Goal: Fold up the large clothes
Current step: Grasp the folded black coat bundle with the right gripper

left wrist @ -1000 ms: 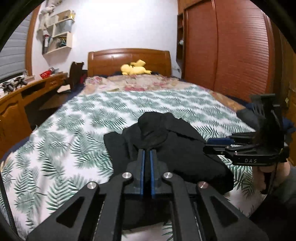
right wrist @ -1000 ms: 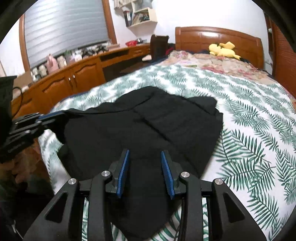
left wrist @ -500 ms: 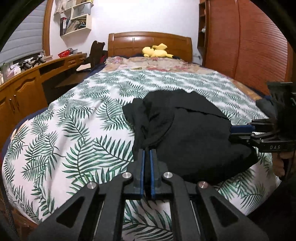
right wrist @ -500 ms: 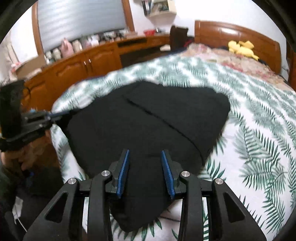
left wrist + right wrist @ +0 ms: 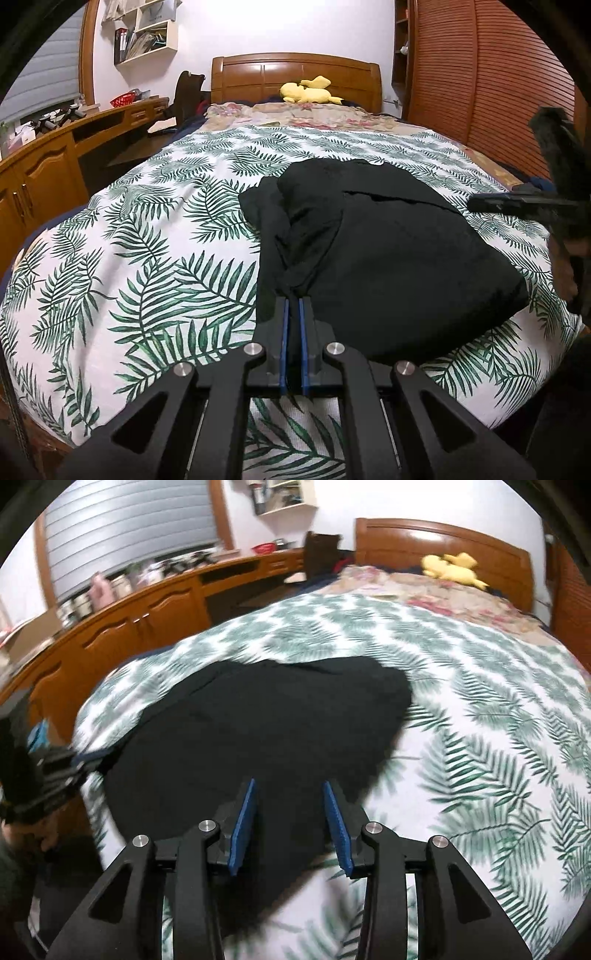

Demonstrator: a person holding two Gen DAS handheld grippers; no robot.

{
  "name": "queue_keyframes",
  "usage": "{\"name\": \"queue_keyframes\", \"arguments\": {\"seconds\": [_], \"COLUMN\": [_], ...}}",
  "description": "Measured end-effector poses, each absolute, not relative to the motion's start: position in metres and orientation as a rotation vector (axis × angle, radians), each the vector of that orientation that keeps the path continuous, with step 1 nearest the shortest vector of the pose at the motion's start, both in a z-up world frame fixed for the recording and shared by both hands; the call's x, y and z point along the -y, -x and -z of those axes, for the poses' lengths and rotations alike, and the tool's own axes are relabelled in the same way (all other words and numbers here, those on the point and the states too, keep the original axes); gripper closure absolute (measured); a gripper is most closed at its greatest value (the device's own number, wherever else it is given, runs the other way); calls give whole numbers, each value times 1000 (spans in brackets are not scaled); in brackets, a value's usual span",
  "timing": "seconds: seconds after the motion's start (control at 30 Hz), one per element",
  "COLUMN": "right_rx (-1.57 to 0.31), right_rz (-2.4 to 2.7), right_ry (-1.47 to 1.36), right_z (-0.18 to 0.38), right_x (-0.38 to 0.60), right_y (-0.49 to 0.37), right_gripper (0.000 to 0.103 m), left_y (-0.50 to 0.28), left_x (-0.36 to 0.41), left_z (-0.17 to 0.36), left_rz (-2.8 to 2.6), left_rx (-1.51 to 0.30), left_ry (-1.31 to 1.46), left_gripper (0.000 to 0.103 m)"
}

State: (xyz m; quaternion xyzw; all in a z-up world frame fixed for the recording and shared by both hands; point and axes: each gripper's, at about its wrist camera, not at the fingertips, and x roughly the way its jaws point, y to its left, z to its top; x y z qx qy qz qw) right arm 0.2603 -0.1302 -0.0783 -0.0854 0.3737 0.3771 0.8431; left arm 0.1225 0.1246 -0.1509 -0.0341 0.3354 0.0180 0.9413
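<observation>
A black garment [image 5: 388, 251] lies partly folded on the leaf-print bedspread [image 5: 147, 229], near the foot of the bed. My left gripper [image 5: 293, 302] is shut on a bunched edge of the garment at its left side. My right gripper [image 5: 290, 788] is open and empty, its blue pads just above the garment's near edge [image 5: 266, 731]. The right gripper also shows at the right edge of the left wrist view [image 5: 524, 205]; the left gripper shows blurred at the left edge of the right wrist view [image 5: 55, 764].
A wooden headboard [image 5: 295, 75] and a yellow plush toy [image 5: 308, 92] are at the bed's far end. A long wooden desk with cupboards [image 5: 147, 609] runs along the left. A wooden wardrobe [image 5: 480, 81] stands on the right.
My left gripper has pulled the garment's edge back toward the foot of the bed and to the left, drawing it flatter. My right gripper has stayed open and swung a little rightward.
</observation>
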Motion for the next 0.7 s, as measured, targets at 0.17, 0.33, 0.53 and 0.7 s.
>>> {"name": "queue_keyframes", "arguments": {"seconds": [0.17,0.33,0.53,0.7], "right_rx": [-802,-834,-876,-903], "right_rz": [-753,-713,-674,-654], "right_ry": [104,79,62,16], "right_z": [80,88,104,116], "right_x": [131,121,115,110], "right_y": [-293,-328,-372,-394], "right_gripper": [56,44,36,22], "left_y": [-124,-125,-125,-125], "left_x": [-125,-126,-127,-126], "left_z": [152,154,154,154], "left_rz": [-28,-23,-25,-30], "left_rx": [-692,-695,-699,-707], "left_ry": [69,72,73,69], "left_gripper": [99,99,99,99]}}
